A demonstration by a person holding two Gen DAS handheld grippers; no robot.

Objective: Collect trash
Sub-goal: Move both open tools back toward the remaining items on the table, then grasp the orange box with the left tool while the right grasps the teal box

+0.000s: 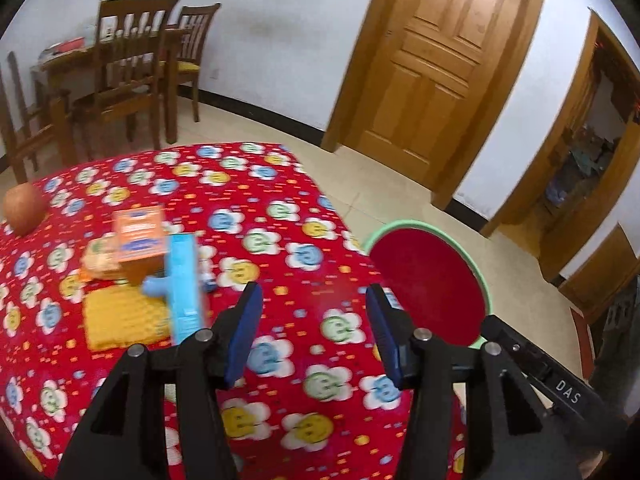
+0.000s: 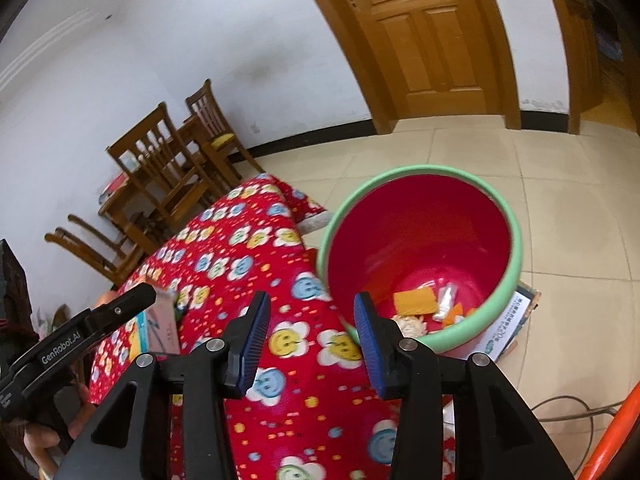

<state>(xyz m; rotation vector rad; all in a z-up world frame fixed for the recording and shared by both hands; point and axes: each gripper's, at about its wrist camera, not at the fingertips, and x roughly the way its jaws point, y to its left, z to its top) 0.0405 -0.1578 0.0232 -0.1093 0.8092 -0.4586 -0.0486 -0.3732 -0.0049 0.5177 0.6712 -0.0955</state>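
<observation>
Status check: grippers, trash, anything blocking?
Left gripper open, empty. Right gripper open, empty. Boxes on table; bin holds scraps. Nothing blocking.

White plaster walls (image 1: 280,20) meet a beige tiled floor (image 2: 560,208) along a dark skirting board (image 1: 256,108). In the left wrist view, a panelled wooden door (image 1: 436,64) stands shut at about one o'clock, a second wooden-framed doorway (image 1: 580,140) opens onto a dim, cluttered room at three o'clock, and slatted wooden chairs (image 1: 132,56) crowd a wooden dining table (image 1: 64,64) at ten o'clock. Light is even and diffuse, with a faint grey smudge on the wall.
</observation>
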